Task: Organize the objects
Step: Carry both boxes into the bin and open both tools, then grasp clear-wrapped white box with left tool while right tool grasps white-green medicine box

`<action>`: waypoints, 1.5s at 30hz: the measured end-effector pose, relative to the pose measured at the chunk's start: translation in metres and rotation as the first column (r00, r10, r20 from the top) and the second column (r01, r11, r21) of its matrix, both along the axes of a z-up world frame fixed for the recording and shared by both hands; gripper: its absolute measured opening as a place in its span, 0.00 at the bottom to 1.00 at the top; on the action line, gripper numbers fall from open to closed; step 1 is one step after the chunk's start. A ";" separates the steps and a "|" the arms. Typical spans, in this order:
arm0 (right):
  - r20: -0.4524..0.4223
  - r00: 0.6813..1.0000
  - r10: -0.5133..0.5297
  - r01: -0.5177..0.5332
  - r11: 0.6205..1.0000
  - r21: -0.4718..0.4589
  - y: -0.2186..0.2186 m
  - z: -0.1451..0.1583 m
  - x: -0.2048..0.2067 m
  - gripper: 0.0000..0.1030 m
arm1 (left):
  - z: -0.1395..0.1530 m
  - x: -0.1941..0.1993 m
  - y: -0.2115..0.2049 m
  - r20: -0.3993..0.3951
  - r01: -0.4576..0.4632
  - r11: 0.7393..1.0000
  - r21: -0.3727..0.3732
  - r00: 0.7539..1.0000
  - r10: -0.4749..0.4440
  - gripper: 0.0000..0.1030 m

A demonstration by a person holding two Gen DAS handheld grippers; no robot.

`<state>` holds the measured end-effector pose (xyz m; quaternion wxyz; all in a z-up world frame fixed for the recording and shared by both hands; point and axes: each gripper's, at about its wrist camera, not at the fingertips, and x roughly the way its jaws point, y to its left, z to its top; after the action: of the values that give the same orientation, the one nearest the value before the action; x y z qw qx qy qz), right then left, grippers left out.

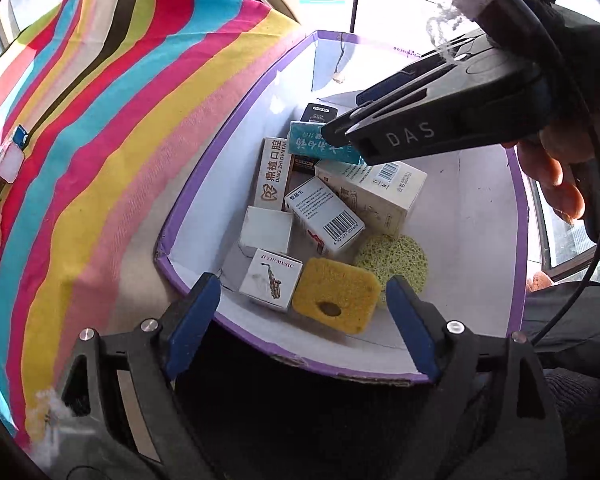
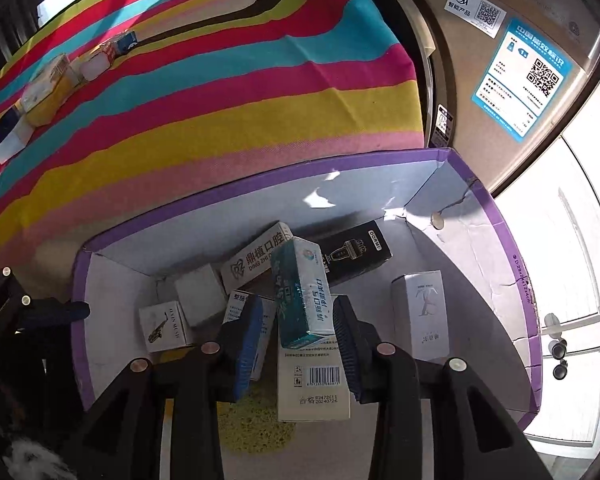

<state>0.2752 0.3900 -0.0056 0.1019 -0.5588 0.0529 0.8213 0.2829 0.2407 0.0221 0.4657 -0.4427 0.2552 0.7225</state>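
A white cardboard box with a purple rim [image 1: 236, 120] holds several small cartons and two sponges. My left gripper [image 1: 303, 280] is open above its near edge; a yellow sponge [image 1: 336, 300] and a saxophone-print carton [image 1: 272, 280] lie below the gap, untouched. My right gripper [image 2: 298, 308] points down into the box [image 2: 260, 168] with a teal carton [image 2: 300, 280] between its fingers. The carton leans on the cartons under it, and a sliver of space shows beside the left pad. In the left wrist view the right gripper [image 1: 336, 132] tips over the same teal carton [image 1: 312, 140].
A striped cloth [image 2: 220, 80] covers the surface beside the box, with a few small cartons [image 2: 48, 88] in a row at its far left. An appliance front with a blue label [image 2: 520, 80] stands behind. A round green sponge [image 1: 396, 256] lies on the box floor. A hand [image 1: 556, 176] holds the right gripper.
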 end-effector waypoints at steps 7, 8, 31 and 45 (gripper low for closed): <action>-0.024 1.000 0.000 0.001 1.000 0.023 -0.001 0.021 0.002 0.51 | 0.032 -0.023 -0.032 0.049 -0.141 0.967 0.212 0.990 0.134 0.85; -0.030 1.000 0.008 -0.007 1.000 0.027 -0.005 0.025 0.002 0.52 | 0.038 -0.026 -0.041 0.056 -0.162 0.956 0.244 0.987 0.153 0.85; -0.186 0.964 0.191 -0.185 0.982 0.048 -0.067 0.069 -0.089 0.67 | 0.071 -0.172 -0.268 0.114 -0.661 0.555 0.505 0.688 0.716 0.85; -0.259 0.912 0.318 -0.312 0.948 0.064 -0.110 0.095 -0.201 0.69 | 0.024 -0.300 -0.255 0.050 -0.705 0.657 0.269 0.691 0.721 0.71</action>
<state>0.0745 0.2801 0.0895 -0.0338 -0.4434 -0.0333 0.8951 -0.0168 -0.0148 0.0460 0.1924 -0.4181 -0.0245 0.8875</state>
